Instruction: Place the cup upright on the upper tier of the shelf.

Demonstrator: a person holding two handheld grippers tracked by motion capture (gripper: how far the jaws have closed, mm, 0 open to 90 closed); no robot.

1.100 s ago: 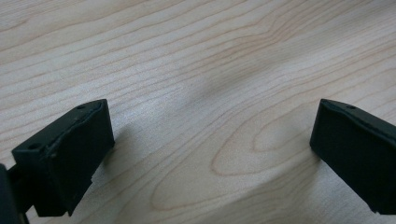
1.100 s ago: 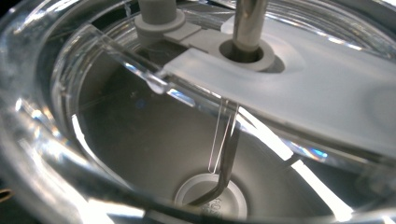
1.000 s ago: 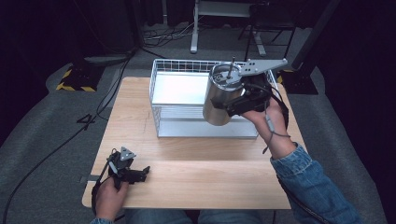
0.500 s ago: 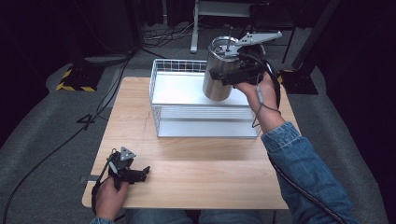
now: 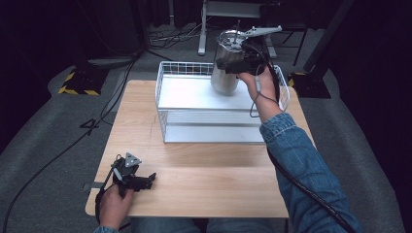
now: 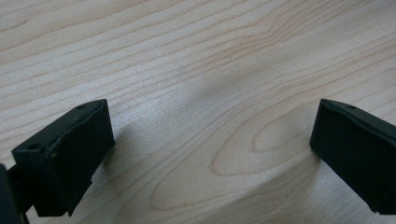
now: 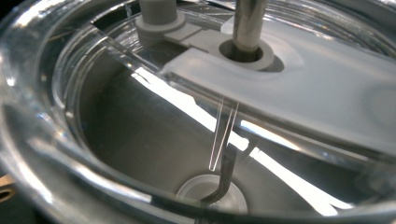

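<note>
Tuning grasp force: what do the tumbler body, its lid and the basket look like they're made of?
Tumbler: likely stainless steel, brushed silver, soft reflections on its wall. Lid: clear hard plastic, seemingly, since the inside shows through it; a white slider piece looks like matte plastic. Basket: thin white wire, probably coated metal. Right gripper grips the tumbler near the rim.

high view: above near edge, facing forward and down over whole table [image 5: 194, 184] | left gripper view: close above tabletop, shared with high view | right gripper view: very close, into steel cup [image 7: 140, 140]
</note>
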